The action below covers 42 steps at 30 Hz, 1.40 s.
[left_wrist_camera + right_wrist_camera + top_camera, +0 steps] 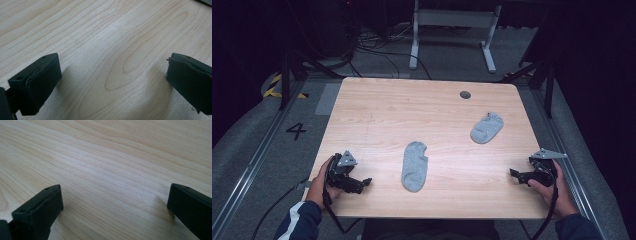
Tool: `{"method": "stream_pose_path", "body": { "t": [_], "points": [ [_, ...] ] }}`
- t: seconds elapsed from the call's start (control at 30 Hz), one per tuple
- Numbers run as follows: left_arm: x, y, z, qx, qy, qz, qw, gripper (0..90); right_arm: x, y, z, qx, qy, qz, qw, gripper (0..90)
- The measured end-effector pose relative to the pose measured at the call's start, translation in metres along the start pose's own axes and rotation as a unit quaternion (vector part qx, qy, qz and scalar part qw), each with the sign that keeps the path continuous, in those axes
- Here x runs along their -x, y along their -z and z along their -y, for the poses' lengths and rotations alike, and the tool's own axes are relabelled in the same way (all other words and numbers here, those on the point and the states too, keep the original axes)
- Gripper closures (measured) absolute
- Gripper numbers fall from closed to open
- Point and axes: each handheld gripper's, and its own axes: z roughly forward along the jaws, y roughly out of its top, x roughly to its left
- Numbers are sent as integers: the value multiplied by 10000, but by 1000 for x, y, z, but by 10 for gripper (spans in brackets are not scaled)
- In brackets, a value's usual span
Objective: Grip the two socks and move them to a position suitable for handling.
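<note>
Two grey socks lie flat on the wooden table (377, 115). One sock (414, 166) is near the front middle, lying lengthwise. The other sock (486, 128) lies tilted toward the back right. My left gripper (363, 183) rests at the front left, held by a hand, open, well left of the nearer sock. At the front right edge my right gripper (515, 175) is open too, pointing left. In the left gripper view its jaws stand wide apart over bare wood (112, 50). The right gripper view shows the same: wide jaws over bare wood (112, 170).
A small round dark disc (465, 94) sits near the table's far edge. Metal rails run along both sides of the table. Cables and a white frame (452, 20) lie on the floor behind. A "4" mark (296, 131) is on the floor at the left.
</note>
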Motion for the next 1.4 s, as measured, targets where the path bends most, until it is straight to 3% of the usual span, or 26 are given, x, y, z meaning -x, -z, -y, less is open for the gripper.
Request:
{"method": "stream_pose_path", "body": {
  "t": [0.2, 0.3, 0.53, 0.7, 0.8, 0.87, 1.2, 1.4],
  "points": [
    [5, -2, -1, 12, 140, -109, 9998, 1, -1, 0, 0, 0, -37, 35, 10000, 4],
    [6, -2, -2, 18, 66, -142, 9999, 2, -2, 0, 0, -1, -66, 74, 10000, 4],
    [11, -2, -2, 4, 107, -97, 9999, 3, -2, 0, -1, -21, -100, 127, 9999, 4],
    [15, 0, 0, -4, 34, -57, 10000, 3, 0, -1, -3, -64, 5, 12, 10000, 30],
    [15, 0, 0, 10, -14, -60, 10000, 3, 0, -1, -6, 87, -5, -34, 10000, 199],
    [17, 0, 0, 32, 18, -75, 10000, 6, -2, -2, -9, 125, 24, -50, 9999, 207],
    [18, 0, 0, 47, 3, -64, 10000, 21, -14, -10, -42, 418, 598, -342, 9967, 432],
    [19, 0, 0, 65, -47, -35, 10000, 37, -30, -27, -73, 464, 856, -525, 9939, 661]
  ]
}}
